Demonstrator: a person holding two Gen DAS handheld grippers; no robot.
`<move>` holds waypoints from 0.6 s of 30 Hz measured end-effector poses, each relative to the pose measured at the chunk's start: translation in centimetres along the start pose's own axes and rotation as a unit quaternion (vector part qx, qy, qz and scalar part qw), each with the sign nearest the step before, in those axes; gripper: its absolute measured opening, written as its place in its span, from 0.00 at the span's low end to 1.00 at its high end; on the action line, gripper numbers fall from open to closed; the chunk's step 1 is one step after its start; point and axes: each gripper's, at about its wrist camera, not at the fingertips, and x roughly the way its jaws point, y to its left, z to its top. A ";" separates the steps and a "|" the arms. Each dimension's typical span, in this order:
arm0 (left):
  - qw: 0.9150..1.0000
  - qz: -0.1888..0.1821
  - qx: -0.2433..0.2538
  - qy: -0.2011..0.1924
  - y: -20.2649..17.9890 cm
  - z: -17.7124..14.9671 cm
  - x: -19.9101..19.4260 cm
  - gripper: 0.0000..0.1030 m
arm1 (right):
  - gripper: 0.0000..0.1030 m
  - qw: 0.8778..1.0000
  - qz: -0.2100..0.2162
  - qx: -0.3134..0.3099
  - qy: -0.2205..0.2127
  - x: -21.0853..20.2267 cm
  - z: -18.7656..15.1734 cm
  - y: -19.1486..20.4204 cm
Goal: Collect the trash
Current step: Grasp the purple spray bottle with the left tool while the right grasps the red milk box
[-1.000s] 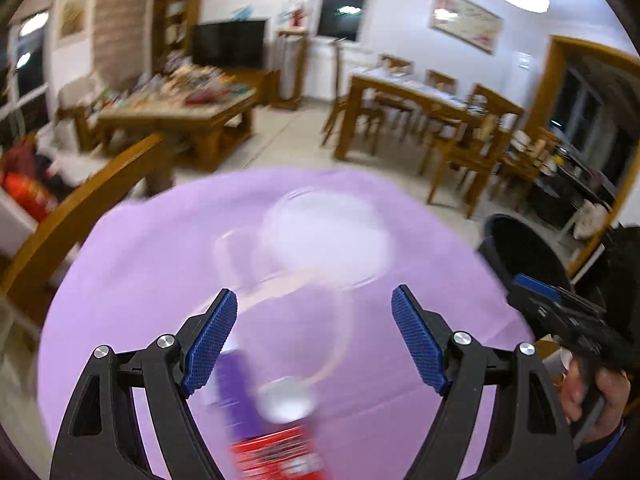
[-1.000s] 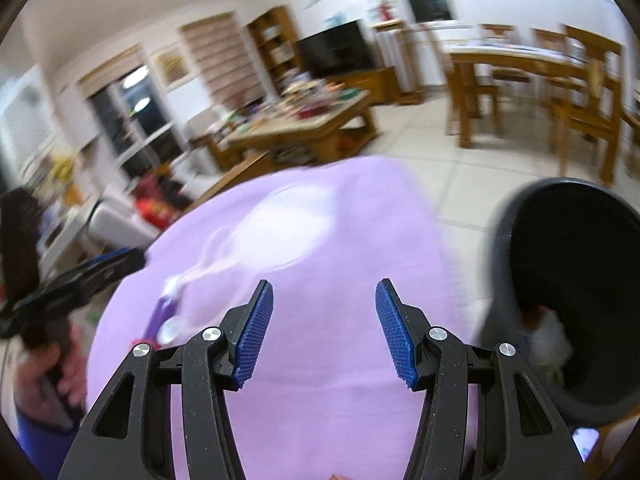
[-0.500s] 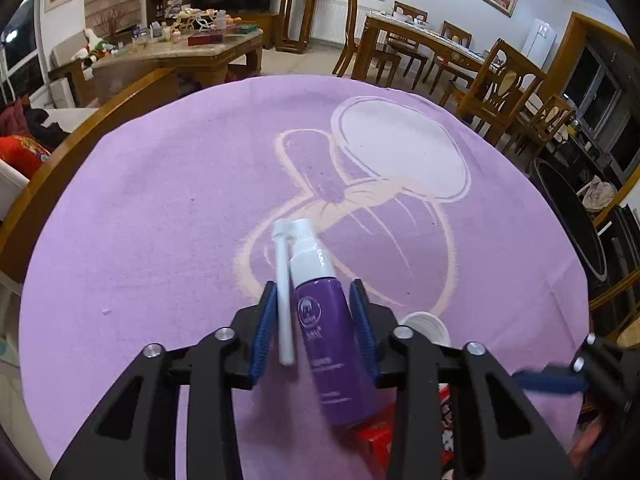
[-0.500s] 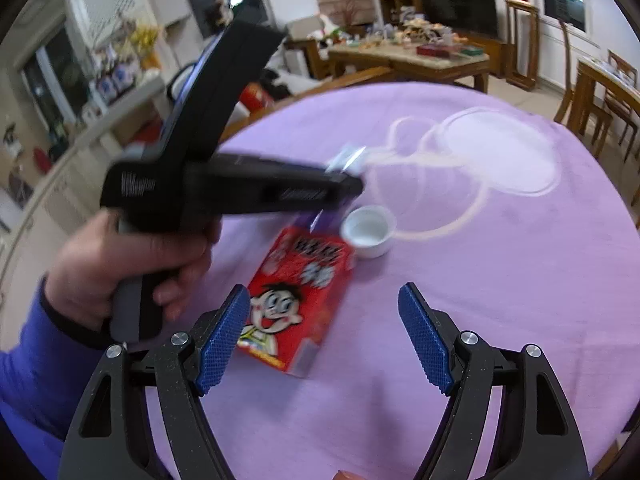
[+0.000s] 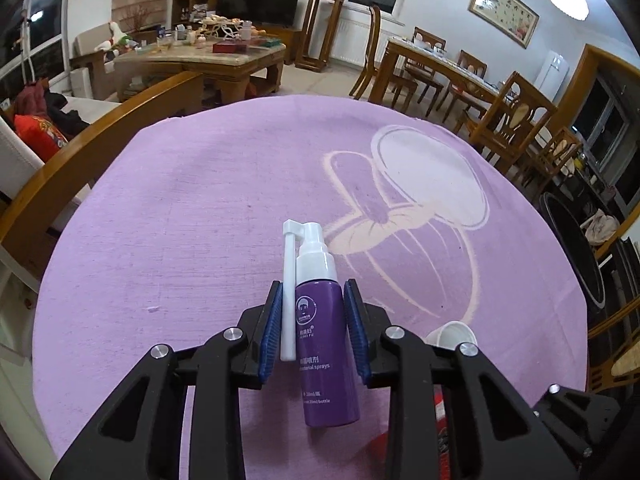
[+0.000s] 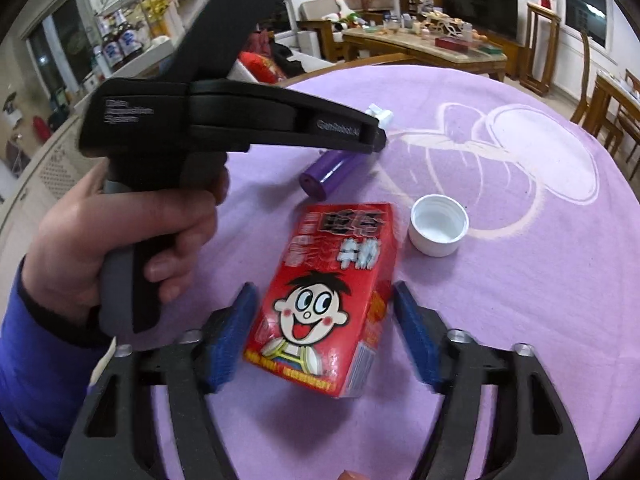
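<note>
On the purple-clothed worktop (image 5: 200, 240), left tongs (image 5: 312, 332) clamp the purple plastic spray bottle (image 5: 320, 332) just beyond the red cartoon-printed carton (image 6: 324, 300), which the open right tongs (image 6: 324, 336) straddle ungripped; next: close, lift.

Red carton (image 5: 440, 408) mostly hidden behind the right finger, white cap (image 5: 450, 334) half hidden behind it, right gripper's pads (image 6: 234, 338) motion-blurred

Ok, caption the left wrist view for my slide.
Left gripper clamps a purple spray bottle lying on the lilac tablecloth.
</note>
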 end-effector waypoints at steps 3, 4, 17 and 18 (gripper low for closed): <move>1.000 -0.008 0.000 -0.004 -0.1 0.1 -0.2 0.30 | 0.54 1.000 0.017 0.016 -0.010 -0.4 -0.2 -0.6; 1.000 -0.010 0.000 -0.006 -0.2 0.1 -0.4 0.30 | 0.54 0.999 0.021 0.019 -0.017 -0.7 -0.2 -0.8; 0.997 -0.054 0.024 -0.057 -6.4 2.7 -3.0 0.30 | 0.54 0.993 0.015 0.065 -0.094 -9.1 -2.3 -8.8; 0.996 -0.060 0.029 -0.059 -7.4 3.0 -3.0 0.30 | 0.54 0.992 0.009 0.074 -0.103 -10.2 -2.8 -10.1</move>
